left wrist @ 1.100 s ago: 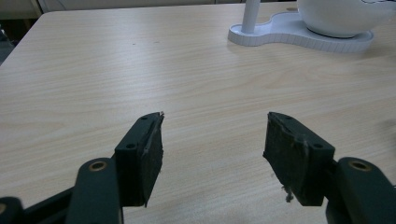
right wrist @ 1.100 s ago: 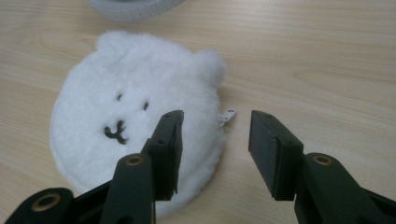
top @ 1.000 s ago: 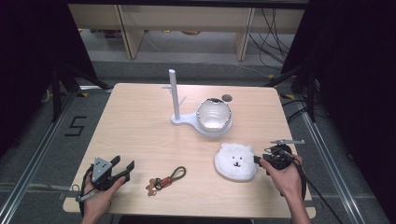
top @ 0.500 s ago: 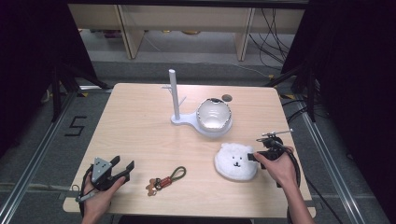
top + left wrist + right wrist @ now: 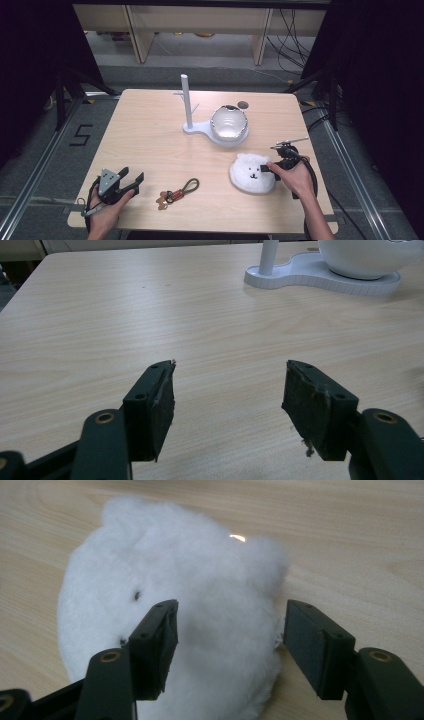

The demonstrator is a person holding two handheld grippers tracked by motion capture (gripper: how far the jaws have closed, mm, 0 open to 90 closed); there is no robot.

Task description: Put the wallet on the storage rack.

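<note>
A white fluffy bear-face plush [image 5: 252, 172] lies flat on the table's right front part. My right gripper [image 5: 267, 168] comes at it from the right. Its jaws have just been opening, and in the right gripper view they stand wide around the plush's [image 5: 175, 580] near edge without pressing on it. My left gripper [image 5: 131, 176] rests at the front left, open, with bare tabletop between its jaws [image 5: 227, 395]. A small keychain [image 5: 175, 192] with an olive loop lies between the two hands.
A white stand [image 5: 187, 100] with an upright post and a shiny bowl [image 5: 229, 122] on its base sits mid-table; the left gripper view has its base [image 5: 300, 277] ahead. A small dark disc [image 5: 243, 104] lies behind the bowl. The floor drops off around the table [image 5: 150, 140].
The right hand has shifted a little left toward the plush, and its jaws have spread wider. The left hand has stayed put.
</note>
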